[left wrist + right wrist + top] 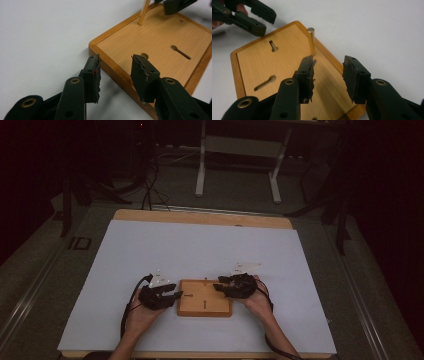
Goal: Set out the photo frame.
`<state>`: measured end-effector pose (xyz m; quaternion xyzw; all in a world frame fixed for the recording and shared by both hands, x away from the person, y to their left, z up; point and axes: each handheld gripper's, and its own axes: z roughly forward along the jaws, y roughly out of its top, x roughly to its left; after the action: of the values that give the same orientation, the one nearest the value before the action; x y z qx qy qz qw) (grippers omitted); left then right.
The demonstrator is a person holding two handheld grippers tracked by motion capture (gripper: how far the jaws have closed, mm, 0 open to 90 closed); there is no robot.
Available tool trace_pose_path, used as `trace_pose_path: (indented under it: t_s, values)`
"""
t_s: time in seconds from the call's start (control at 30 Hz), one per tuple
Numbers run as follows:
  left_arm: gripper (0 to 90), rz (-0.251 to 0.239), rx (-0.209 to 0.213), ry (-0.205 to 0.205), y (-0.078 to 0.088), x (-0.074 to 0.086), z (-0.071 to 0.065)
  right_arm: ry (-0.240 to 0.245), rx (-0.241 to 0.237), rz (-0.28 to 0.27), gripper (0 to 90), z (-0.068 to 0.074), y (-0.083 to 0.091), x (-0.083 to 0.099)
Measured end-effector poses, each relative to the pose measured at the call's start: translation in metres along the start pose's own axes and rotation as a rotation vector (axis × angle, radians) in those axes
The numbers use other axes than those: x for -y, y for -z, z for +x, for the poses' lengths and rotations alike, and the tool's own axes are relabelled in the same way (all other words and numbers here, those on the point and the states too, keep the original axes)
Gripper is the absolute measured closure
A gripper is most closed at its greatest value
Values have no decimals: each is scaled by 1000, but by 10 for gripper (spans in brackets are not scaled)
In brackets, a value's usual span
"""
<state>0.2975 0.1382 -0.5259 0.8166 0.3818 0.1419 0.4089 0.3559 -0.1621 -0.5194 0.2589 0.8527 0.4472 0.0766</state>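
Flanking wooden board [205, 298], unlabelled: left gripper [115, 72] open, empty; right gripper [328, 76] open, empty, beside peg [311, 41].

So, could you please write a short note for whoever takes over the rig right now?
Left tool: open, holding nothing, its jaws astride the near edge of the wooden board.
Right tool: open, holding nothing, over the board's other side, just in front of the upright peg.
Things: the board lies flat on the white table cover between both hands; one peg stands upright in it.
Done: that peg is seated and released.
Left: two keyhole slots and at least one small hole look unfilled; no spare pegs can be seen on the table.
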Motion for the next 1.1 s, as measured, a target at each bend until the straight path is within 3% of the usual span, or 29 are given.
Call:
trace_pose_path:
  t_s: [0.43,0.77,1.1]
  values:
    - [566,-13,58,-9,-11,-13,-4,-26,17,26,596,-2,11,17]
    - [571,3,81,-65,-24,-26,-9,-28,37,15,570,1,25,24]
    - [567,-16,65,-69,-32,-34,-10,-42,58,5,555,1,37,34]
